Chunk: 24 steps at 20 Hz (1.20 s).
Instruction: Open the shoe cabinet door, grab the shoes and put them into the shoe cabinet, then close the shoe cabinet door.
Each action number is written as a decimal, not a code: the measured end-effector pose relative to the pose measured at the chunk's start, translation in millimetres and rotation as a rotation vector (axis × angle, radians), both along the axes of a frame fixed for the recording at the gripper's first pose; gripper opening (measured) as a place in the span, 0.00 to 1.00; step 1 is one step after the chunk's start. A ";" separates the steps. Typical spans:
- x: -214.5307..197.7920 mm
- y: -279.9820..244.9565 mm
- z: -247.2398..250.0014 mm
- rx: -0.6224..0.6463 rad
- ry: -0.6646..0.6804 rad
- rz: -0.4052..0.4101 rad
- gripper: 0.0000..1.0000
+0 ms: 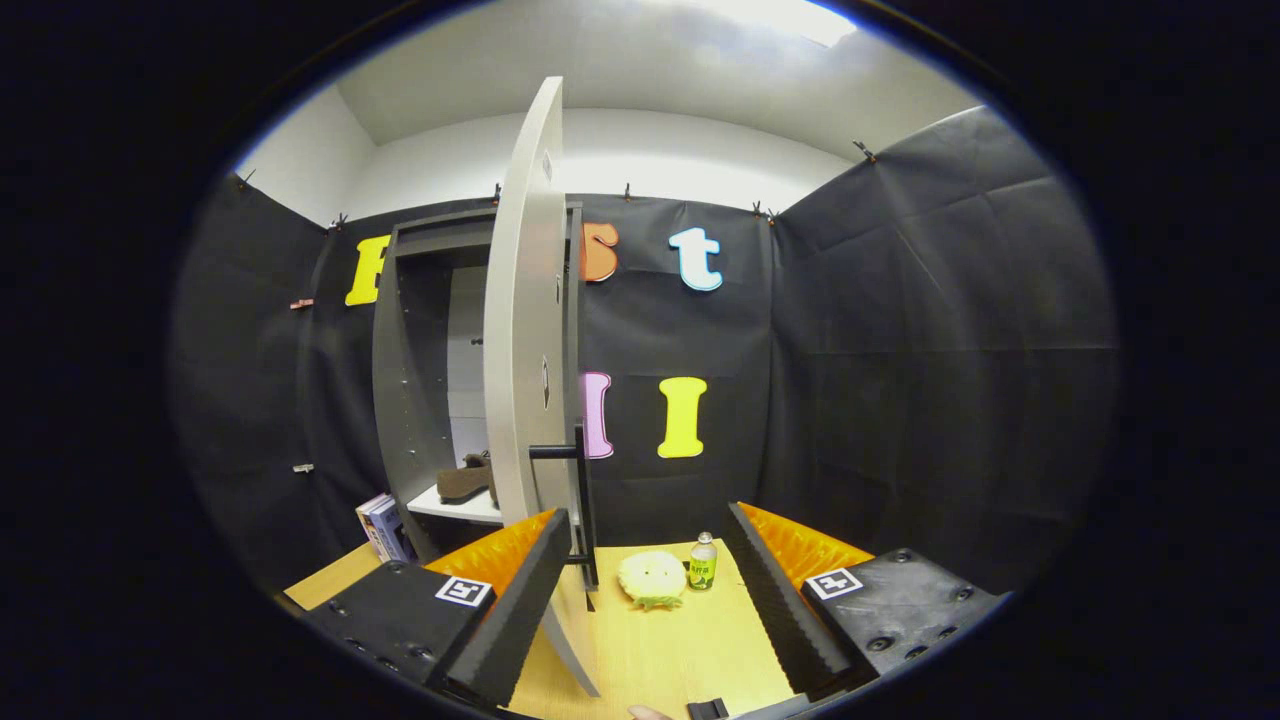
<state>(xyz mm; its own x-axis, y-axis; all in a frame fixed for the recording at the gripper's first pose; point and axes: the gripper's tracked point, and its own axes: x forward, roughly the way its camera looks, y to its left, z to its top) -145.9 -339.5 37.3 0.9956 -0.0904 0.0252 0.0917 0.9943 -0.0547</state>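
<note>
The grey shoe cabinet (412,380) stands at the back left with its door (525,330) swung wide open, edge-on toward me. The door's dark bar handle (580,500) sits just ahead of my left finger. A brown shoe (468,480) rests on the cabinet's white shelf (455,508), partly hidden by the door. My gripper (650,590) is open, its fingers spread wide on either side of the door's lower edge, pressing on nothing.
On the wooden table (680,650) just beyond the fingers lie a pale round fluffy object (652,577) and a small green-labelled bottle (703,563). Books (382,527) lean against the cabinet's left foot. A small dark object (708,709) sits at the near table edge.
</note>
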 end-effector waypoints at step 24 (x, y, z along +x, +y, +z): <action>89.4 195.5 -59.0 0.066 0.101 0.141 0.98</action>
<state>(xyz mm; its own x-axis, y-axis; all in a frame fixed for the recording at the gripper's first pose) -56.5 -144.0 -21.7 0.9956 0.0521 -0.0773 -0.0516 0.9986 0.0088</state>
